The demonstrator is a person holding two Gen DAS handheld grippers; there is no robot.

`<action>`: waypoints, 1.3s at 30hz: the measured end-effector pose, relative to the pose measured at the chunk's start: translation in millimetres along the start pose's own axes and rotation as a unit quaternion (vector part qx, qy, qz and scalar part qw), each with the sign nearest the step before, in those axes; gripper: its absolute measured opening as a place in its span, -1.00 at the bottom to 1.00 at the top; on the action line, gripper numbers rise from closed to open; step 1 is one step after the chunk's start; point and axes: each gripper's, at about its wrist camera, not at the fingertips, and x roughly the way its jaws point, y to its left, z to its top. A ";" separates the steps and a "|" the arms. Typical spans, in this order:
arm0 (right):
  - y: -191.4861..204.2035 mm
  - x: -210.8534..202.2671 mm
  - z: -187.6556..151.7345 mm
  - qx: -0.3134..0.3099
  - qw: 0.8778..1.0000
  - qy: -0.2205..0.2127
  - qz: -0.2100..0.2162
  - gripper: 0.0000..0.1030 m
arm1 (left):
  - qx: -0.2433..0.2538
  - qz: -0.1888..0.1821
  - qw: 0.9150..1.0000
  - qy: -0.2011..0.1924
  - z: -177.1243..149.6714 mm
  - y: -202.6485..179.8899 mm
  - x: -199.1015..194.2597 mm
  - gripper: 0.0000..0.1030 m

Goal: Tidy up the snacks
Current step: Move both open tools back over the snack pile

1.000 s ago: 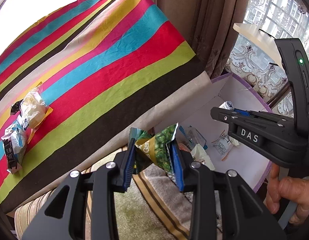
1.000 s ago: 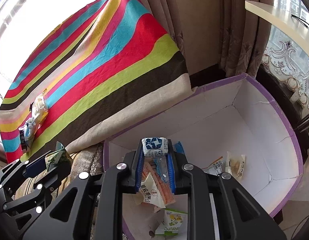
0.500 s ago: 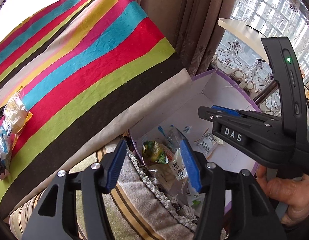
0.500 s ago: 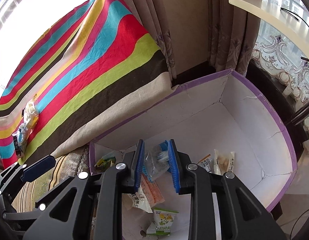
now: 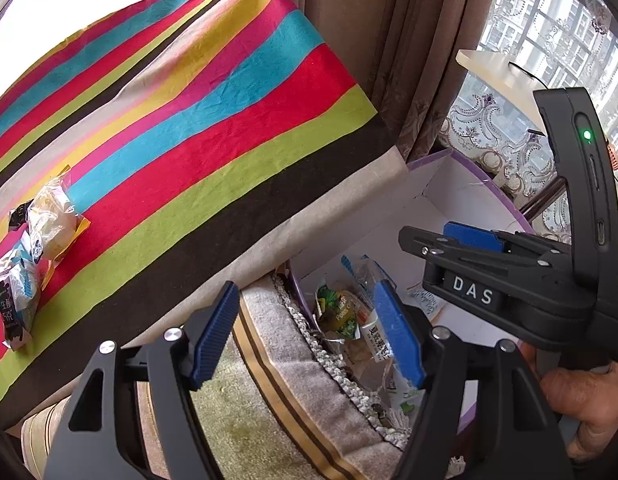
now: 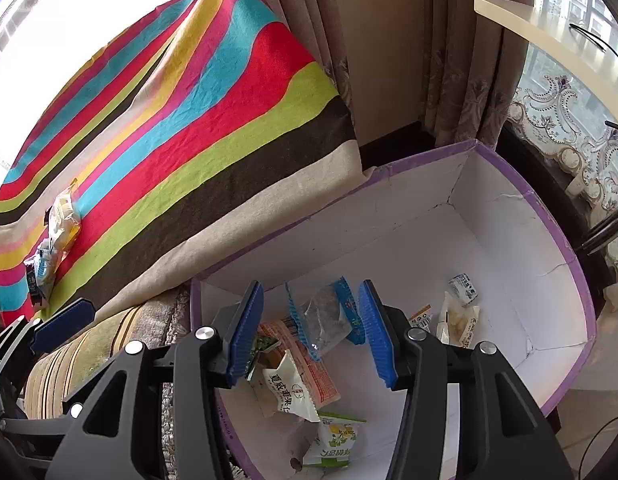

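The purple-rimmed white box [image 6: 549, 216] holds several snack packets. My left gripper [image 5: 305, 336] hangs over the box's near left corner. Its jaws are opening and nothing is between the pads. Below it a green pea packet [image 5: 337, 316] lies in the box [image 5: 449, 200]. My right gripper [image 6: 311, 332] is over the box, also opening. A clear, blue-edged packet [image 6: 321, 316] shows between its pads, which do not touch it. A small white-and-blue packet [image 6: 463, 283] lies by the right wall. Two more packets [image 5: 49, 220] rest on the striped cloth at far left.
A table under a striped cloth [image 5: 197, 128] stands left of the box. A fringed, striped throw [image 5: 293, 360] lies against the box's near side. Brown curtains [image 6: 449, 60] and a lace-curtained window [image 5: 509, 132] are behind. A hand [image 5: 581, 400] grips the right gripper's handle.
Both grippers have opened. The green pea packet has dropped from the left one into the box. The white-and-blue packet has left the right one and lies by the box's right wall.
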 end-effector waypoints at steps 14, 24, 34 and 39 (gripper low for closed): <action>60.5 1.8 1.4 -0.036 0.999 0.001 0.027 0.39 | -0.089 0.030 0.995 -0.018 -12.9 73.5 -16.5 0.45; 124.7 16.1 -4.8 -0.101 0.994 0.020 0.030 0.39 | -0.190 0.065 0.978 -0.050 -39.9 159.6 -45.3 0.44; 163.6 24.2 0.2 -0.125 0.990 0.032 0.057 0.53 | -0.299 0.098 0.946 -0.070 -85.2 243.6 -74.3 0.18; 185.5 29.7 -0.2 -0.143 0.987 0.037 0.066 0.60 | -0.335 0.105 0.933 -0.077 -98.2 278.5 -79.4 0.01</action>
